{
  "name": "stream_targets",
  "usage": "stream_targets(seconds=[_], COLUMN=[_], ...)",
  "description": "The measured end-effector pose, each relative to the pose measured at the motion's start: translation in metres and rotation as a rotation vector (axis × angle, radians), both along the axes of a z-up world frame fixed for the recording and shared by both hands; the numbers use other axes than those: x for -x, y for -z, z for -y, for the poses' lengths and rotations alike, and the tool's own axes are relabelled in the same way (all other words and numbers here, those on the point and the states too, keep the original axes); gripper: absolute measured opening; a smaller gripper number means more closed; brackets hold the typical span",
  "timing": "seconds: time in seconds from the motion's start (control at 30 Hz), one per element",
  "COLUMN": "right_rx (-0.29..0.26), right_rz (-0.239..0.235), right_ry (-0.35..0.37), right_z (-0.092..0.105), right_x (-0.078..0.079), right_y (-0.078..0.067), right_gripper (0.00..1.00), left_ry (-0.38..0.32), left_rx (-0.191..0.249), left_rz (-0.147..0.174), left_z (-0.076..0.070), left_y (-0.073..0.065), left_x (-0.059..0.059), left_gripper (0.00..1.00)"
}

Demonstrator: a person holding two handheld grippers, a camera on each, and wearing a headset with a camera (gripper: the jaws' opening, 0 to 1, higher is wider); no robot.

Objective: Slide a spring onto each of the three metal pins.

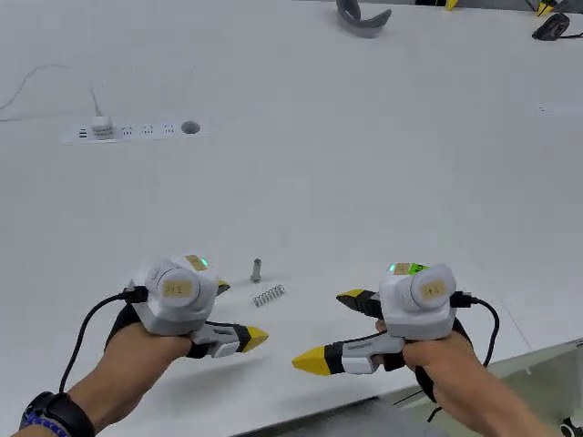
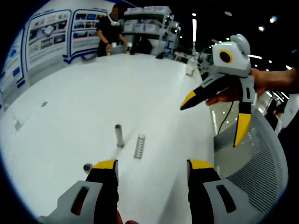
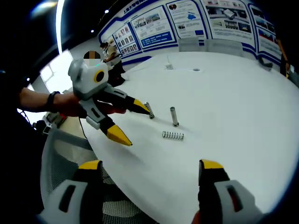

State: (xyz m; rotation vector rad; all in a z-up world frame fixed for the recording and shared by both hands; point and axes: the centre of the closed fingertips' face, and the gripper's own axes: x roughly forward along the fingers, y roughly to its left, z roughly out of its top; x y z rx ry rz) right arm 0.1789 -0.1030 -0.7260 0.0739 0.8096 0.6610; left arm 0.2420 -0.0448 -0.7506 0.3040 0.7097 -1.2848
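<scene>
Spring (image 1: 269, 295) lies flat on the white counter (image 1: 364, 182), its long axis running from near-left to far-right in the head view. One end points roughly toward the metal pin (image 1: 256, 269). That pin stands upright just beyond and left of the spring, close to it but apart from it, with bare sides.

The left gripper (image 1: 241, 312) hovers at the near left with its jaws spread and nothing between them. Its tips point to the right, toward the spring. The right gripper (image 1: 319, 329) faces it from the near right, jaws likewise parted and empty, tips pointing left. Spring and pin sit between the two grippers and a little farther out on the counter.

In the right gripper view a second pin (image 3: 150, 110) stands upright right at the far jaw tip of the left gripper. It seems to have coils around it, though it is too small to be sure.

The counter's near edge runs just under the right gripper and hand. Beyond the pin lies broad bare surface as far as a power strip (image 1: 137, 129) at the far left.
</scene>
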Motion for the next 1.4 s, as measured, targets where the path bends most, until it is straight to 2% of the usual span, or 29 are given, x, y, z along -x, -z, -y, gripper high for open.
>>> stream_targets(seconds=[0.47,0.57,0.67,0.97,1.17,1.2,1.27,1.4], right_rx=[-0.002,-0.014,-0.014,-0.029,-0.027,-0.029,-0.033,-0.029], right_rz=[-0.003,-0.003,-0.008,-0.016,-0.017,-0.017,-0.018,-0.025], right_ry=[0.008,0.017,0.016,0.022,0.024,0.025,0.031,0.02], right_z=[0.007,0.008,0.008,0.008,0.009,0.009,0.009,0.008], right_x=[0.01,0.01,0.012,0.014,0.017,0.017,0.017,0.019], right_y=[-0.002,-0.004,-0.002,0.002,0.004,0.004,0.004,0.006], right_gripper=[0.86,0.86,0.86,0.86,0.86,0.86,0.86,0.86], left_ry=[-0.013,-0.026,-0.046,-0.073,-0.09,-0.091,-0.098,-0.097], left_rx=[-0.008,-0.017,-0.024,-0.056,-0.076,-0.058,-0.074,-0.085], left_rz=[-0.017,0.003,-0.007,0.01,0.005,0.028,0.022,0.059], left_z=[0.025,0.026,0.028,0.031,0.03,0.033,0.032,0.032], left_y=[0.017,0.022,0.03,0.045,0.054,0.053,0.057,0.056], left_x=[-0.004,-0.008,-0.012,-0.021,-0.024,-0.028,-0.028,-0.032], left_gripper=[0.49,0.42,0.39,0.28,0.23,0.21,0.17,0.12])
